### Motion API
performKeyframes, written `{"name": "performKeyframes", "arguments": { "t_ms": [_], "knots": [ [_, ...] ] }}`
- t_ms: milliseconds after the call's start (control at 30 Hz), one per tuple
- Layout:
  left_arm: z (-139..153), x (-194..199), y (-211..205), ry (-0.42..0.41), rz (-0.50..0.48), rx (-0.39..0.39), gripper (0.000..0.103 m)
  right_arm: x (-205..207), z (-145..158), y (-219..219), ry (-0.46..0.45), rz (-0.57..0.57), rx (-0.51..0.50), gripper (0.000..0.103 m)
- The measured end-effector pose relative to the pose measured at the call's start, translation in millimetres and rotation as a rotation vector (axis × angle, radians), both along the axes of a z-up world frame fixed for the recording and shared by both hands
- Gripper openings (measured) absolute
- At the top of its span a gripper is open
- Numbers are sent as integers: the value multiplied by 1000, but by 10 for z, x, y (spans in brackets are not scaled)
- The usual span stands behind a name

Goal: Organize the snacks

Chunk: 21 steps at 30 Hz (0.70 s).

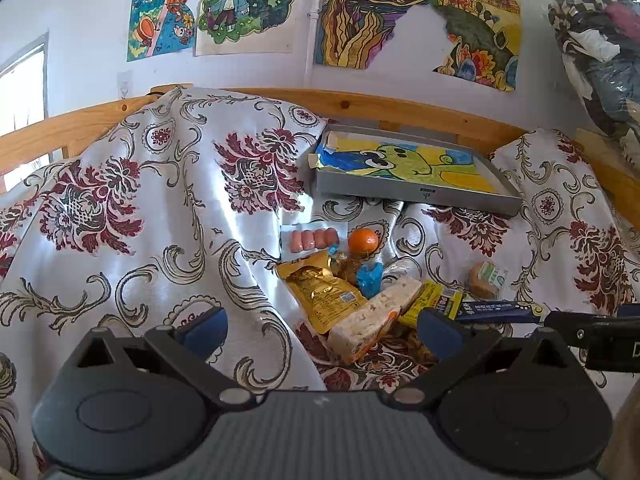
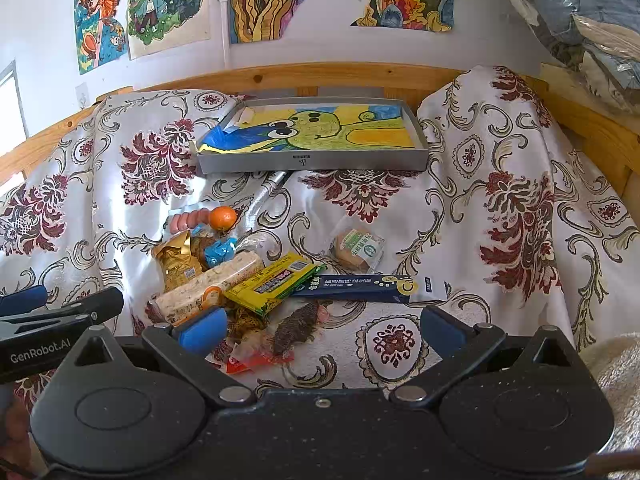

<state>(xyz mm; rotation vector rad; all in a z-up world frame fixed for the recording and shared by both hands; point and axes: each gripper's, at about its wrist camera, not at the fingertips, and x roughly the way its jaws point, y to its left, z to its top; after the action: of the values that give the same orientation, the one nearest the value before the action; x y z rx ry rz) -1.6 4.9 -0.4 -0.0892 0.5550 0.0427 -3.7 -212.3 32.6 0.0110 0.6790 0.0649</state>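
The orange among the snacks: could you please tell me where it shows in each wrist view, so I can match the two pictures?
Left wrist view: the orange sits just right of centre, beside the pack of sausages, below the grey tray.
Right wrist view: it lies left of centre, at the top of the snack pile, again beside the sausages.
Shared landmark: the grey tray with the frog drawing, beyond the orange in both.
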Motion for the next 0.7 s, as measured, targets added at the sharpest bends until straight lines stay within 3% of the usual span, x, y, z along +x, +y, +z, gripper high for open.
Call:
{"name": "performKeyframes", "arguments": {
  "t_ms": [700],
  "knots": [
    [56, 5, -47, 19, -16, 32, 103, -19, 39, -5, -1, -13, 16, 102]
  ]
}}
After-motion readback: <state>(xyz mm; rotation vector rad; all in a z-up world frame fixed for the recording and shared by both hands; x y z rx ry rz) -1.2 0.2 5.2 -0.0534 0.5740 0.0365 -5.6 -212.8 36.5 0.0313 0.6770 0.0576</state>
